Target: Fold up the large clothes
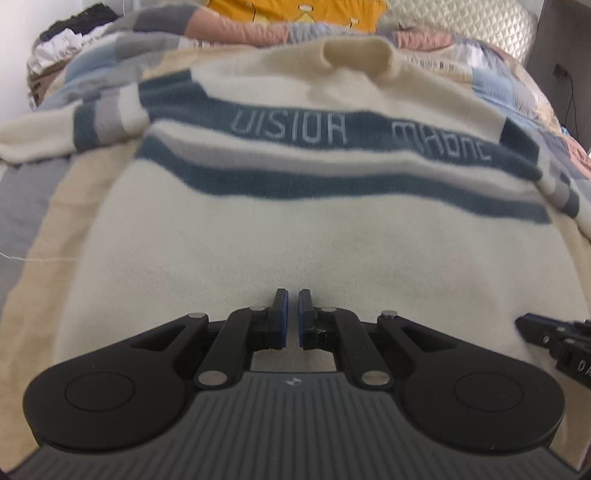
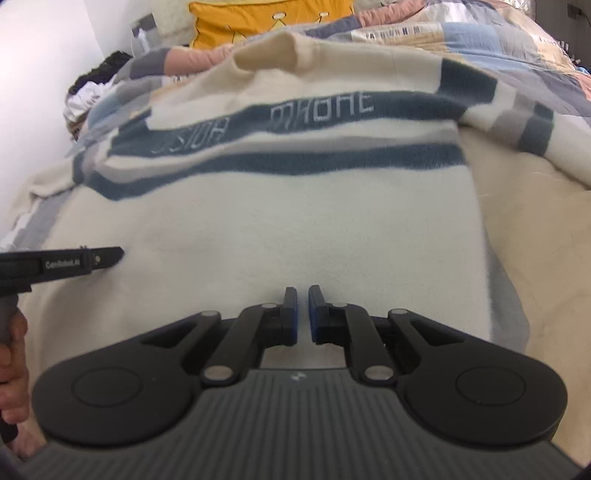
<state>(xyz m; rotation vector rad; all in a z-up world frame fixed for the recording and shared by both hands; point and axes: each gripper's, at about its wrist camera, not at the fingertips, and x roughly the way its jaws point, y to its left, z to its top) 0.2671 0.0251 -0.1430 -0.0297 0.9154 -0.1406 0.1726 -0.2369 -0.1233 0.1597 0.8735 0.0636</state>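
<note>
A cream sweater [image 1: 295,243] with blue-grey stripes and lettering lies spread front up on the bed, its collar [image 1: 354,51] at the far end. One sleeve [image 1: 74,129] runs out to the left, the other [image 2: 535,133] to the right. My left gripper [image 1: 293,295] hovers over the sweater's plain lower part, shut, with nothing between its pads. Over the same area, more to the right, my right gripper [image 2: 302,291] is also shut and empty. Each gripper shows at the edge of the other's view: the right gripper [image 1: 546,332] and the left gripper [image 2: 99,256].
Under the sweater lies a patchwork quilt [image 1: 517,85] on a beige sheet [image 1: 44,258]. A yellow pillow [image 1: 295,11] rests at the head of the bed, and a heap of clothes [image 1: 66,40] at the far left. A person's hand [image 2: 11,369] grips the left tool.
</note>
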